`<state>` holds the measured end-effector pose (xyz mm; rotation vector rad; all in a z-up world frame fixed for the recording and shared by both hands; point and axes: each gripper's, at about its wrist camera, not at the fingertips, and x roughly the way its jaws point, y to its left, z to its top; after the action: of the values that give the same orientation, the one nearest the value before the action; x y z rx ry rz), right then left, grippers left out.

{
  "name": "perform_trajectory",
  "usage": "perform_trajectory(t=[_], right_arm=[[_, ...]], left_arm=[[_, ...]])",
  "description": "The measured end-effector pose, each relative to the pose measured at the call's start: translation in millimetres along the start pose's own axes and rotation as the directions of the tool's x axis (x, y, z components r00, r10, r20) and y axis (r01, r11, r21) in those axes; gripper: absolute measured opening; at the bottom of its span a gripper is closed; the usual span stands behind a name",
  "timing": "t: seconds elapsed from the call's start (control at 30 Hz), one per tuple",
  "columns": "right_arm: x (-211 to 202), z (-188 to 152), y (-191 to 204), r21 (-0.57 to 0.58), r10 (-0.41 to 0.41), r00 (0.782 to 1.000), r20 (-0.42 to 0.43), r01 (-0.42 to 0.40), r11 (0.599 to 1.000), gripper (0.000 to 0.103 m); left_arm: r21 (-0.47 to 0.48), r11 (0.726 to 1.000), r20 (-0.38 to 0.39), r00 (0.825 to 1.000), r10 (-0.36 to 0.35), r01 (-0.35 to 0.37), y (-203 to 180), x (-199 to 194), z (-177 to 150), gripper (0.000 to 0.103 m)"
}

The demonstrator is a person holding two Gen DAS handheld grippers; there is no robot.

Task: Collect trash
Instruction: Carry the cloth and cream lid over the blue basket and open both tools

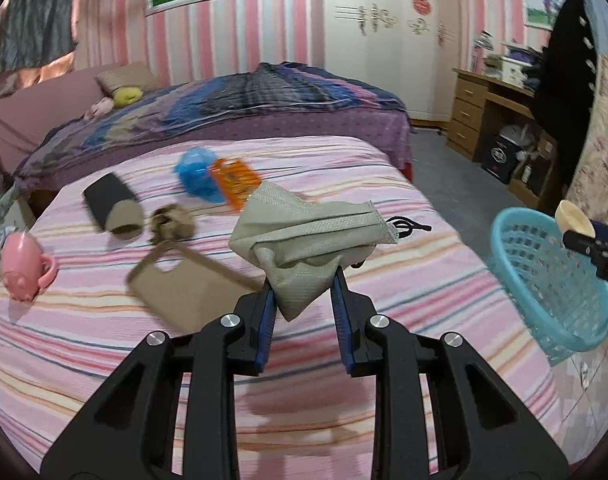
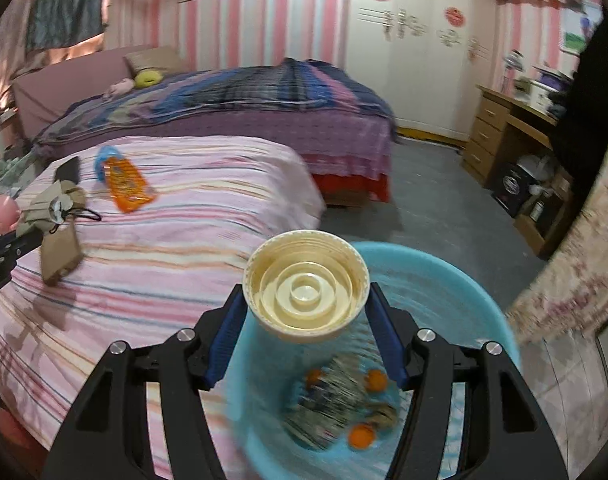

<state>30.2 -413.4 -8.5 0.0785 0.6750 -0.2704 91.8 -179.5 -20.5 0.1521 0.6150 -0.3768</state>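
My left gripper (image 1: 302,296) is shut on a folded beige face mask (image 1: 304,232) and holds it up over the pink striped bed (image 1: 383,320); its black ear loops dangle to the right. In the right wrist view my right gripper (image 2: 305,296) is shut on a cream paper cup (image 2: 305,284), whose open mouth faces the camera. The cup hangs over a light blue plastic basket (image 2: 463,272) that has wrappers and orange bits in its bottom. The same basket (image 1: 543,280) appears at the right in the left wrist view, off the bed's edge.
On the bed lie a black and brown tube (image 1: 112,208), crumpled blue plastic (image 1: 196,172), an orange wrapper (image 1: 234,180), crumpled brown paper (image 1: 172,220), a cardboard piece (image 1: 184,292) and a pink pig-shaped mug (image 1: 22,268). A second bed stands behind, a wooden desk (image 1: 487,112) at the right.
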Motion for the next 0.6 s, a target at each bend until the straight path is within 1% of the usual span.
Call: perform_trajectory(t=[0.1, 0.13, 0.23, 0.33, 0.43, 0.53, 0.6], right_arm=[[-5, -7, -27, 0.03, -0.037, 0.999, -0.003, 0.037, 0.999, 0.06], [-6, -11, -42, 0.043, -0.051, 0.999, -0.009, 0.052, 0.998, 0.06], [-6, -17, -62, 0.07, -0.057, 0.998, -0.015, 0.058, 0.996, 0.06], [-8, -19, -89, 0.121, -0.059, 0.998, -0.013, 0.06, 0.991, 0.06], [-8, -23, -103, 0.122, -0.073, 0.997, -0.012, 0.074, 0.99, 0.06], [-7, -26, -109, 0.117, -0.087, 0.996, -0.018, 0.089, 0.989, 0.06], [-8, -27, -119, 0.127, -0.11, 0.994, -0.023, 0.112, 0.986, 0.06]], left_arm=[[0.017, 0.999, 0.008, 0.999, -0.034, 0.034, -25, 0, 5, 0.025], [0.017, 0.999, 0.01, 0.999, -0.05, 0.049, -34, 0, 7, 0.025], [0.026, 0.996, 0.009, 0.996, -0.09, 0.09, -61, 4, 11, 0.025], [0.047, 0.991, 0.004, 0.993, -0.122, 0.121, -90, 10, 12, 0.025], [0.071, 0.984, -0.006, 0.987, -0.163, 0.163, -122, 16, 12, 0.026], [0.097, 0.978, -0.015, 0.983, -0.182, 0.183, -146, 23, 11, 0.026], [0.112, 0.975, -0.027, 0.981, -0.192, 0.194, -161, 29, 9, 0.026]])
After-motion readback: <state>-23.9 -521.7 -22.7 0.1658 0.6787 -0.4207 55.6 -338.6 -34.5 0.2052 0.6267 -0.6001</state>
